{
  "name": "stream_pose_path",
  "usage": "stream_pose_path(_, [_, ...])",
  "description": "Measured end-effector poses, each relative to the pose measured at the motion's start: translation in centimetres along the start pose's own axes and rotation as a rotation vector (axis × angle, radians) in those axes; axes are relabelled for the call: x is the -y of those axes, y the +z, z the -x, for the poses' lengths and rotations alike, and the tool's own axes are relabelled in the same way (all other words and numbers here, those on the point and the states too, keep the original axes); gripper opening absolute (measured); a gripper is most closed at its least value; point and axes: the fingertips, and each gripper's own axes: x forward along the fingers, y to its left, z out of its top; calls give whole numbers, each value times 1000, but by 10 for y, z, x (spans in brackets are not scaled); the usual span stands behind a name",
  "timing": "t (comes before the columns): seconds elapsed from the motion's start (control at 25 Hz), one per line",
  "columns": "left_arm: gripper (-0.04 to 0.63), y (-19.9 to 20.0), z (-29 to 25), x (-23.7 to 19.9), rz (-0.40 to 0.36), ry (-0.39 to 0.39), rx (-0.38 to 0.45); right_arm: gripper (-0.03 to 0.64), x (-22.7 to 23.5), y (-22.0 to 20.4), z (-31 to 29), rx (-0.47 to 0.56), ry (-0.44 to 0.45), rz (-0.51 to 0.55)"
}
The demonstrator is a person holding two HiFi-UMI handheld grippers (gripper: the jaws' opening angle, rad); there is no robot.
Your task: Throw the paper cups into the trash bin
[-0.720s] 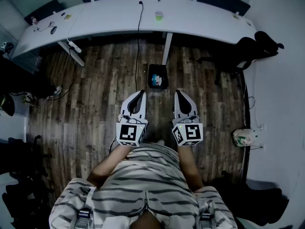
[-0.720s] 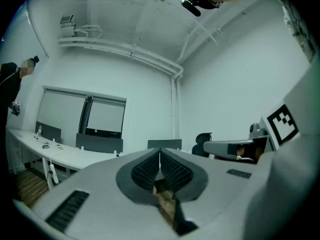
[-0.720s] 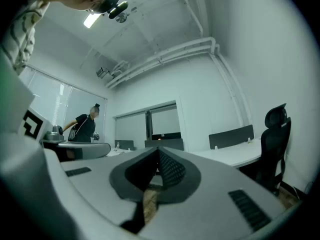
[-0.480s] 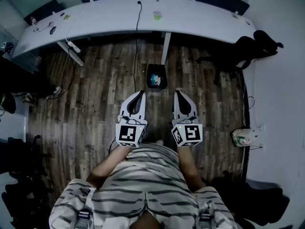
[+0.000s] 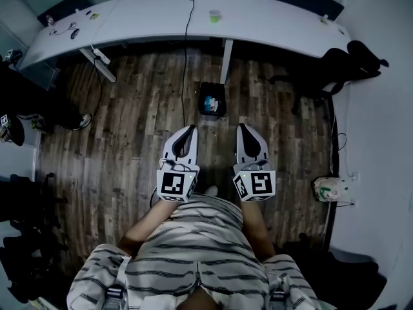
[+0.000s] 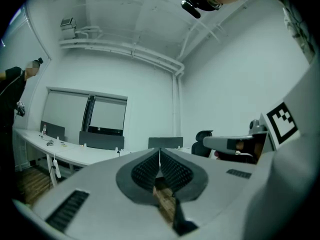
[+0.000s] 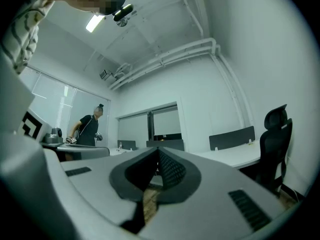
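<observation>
Left gripper [image 5: 191, 129] and right gripper [image 5: 241, 128] both have their fingers pressed together, holding nothing. Just beyond them the trash bin [image 5: 211, 100] stands on the wooden floor [image 5: 142, 121]. The paper cup [image 5: 215, 16] sits on the far bench [image 5: 277, 26].

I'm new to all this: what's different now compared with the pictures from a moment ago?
Very little. The desk, paper cup and trash bin sit slightly higher in the head view, probably because the camera shifted. The left gripper and right gripper stayed side by side over the floor, fingers shut and empty. Nothing was grabbed or released.
</observation>
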Motion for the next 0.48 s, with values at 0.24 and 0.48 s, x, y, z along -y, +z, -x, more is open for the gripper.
stream_pose_path(0.24, [25,-12,-1,6,-1,20,-28,9,13,-8,0,-5,-2,-22])
stream_pose_path(0.48, [25,-24,-22,2,5,19,-39,9,24,-18,-16,-26,2,-2])
